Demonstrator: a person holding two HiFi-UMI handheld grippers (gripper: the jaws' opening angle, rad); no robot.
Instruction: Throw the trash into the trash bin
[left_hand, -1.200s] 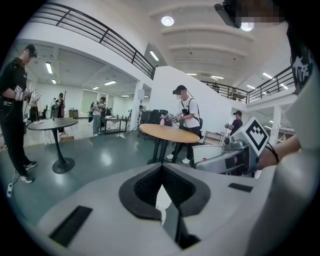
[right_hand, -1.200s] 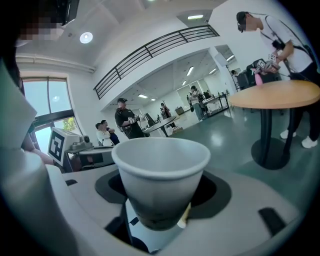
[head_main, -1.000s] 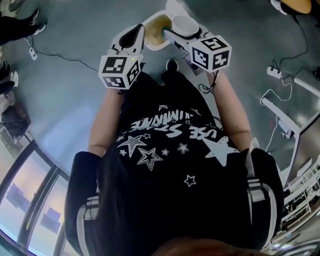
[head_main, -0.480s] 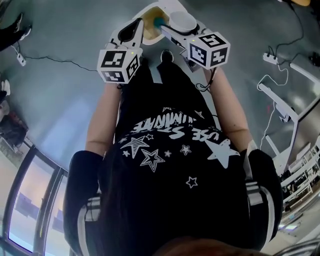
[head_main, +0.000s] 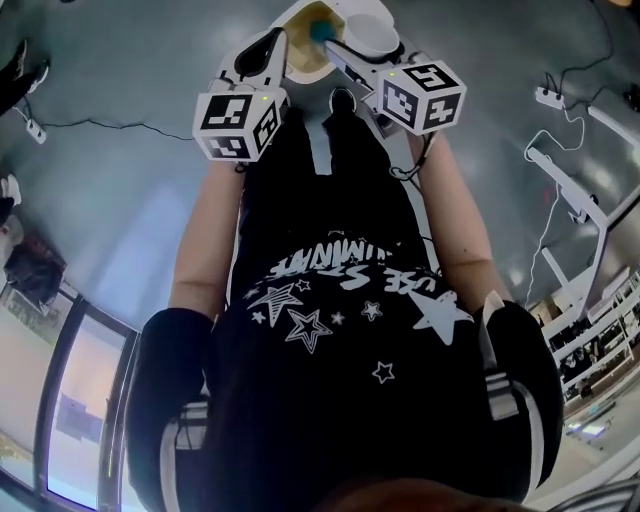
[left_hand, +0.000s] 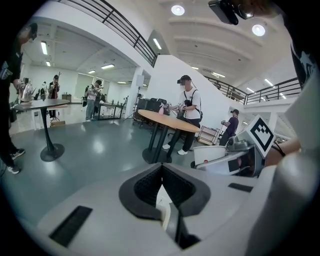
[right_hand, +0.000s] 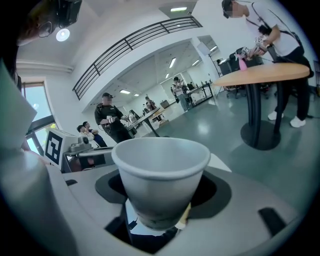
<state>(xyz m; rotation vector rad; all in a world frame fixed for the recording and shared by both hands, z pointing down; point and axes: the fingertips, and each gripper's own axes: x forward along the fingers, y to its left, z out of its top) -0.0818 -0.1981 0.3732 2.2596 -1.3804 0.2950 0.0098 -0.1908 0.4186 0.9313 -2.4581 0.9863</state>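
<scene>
- Between the jaws of the right gripper (right_hand: 162, 192) stands a white paper cup (right_hand: 160, 167), upright with its mouth up. The dark pads press on its lower half from both sides, so this gripper is grasping the cup.
- Just beyond that gripper's tips, in the head view, sits the bin (head_main: 303, 52), white outside with a tan lining. The cup hangs at the bin's right edge, either over the rim or just beside it; from that angle I can't say which.
- To the left of the cup, the left gripper (left_hand: 161, 167) is clenched, its pads meeting at the tips. A pale sliver shows in the slot behind them. It may be a scrap of paper, but it is too narrow to be sure.
- Both grippers point forward and somewhat down, side by side, with the bin's mouth between their tips. Each carries a marker cube (head_main: 237, 122) at its back end, close to the holder's chest.
- Ahead of the left gripper and well apart from it stands a round wooden table (left_hand: 167, 121) on a black pedestal. A person (left_hand: 190, 107) in a white shirt stands right by it.
- Off to the left gripper's outer side, a thin black cable (head_main: 110, 122) runs across the grey floor.
</scene>
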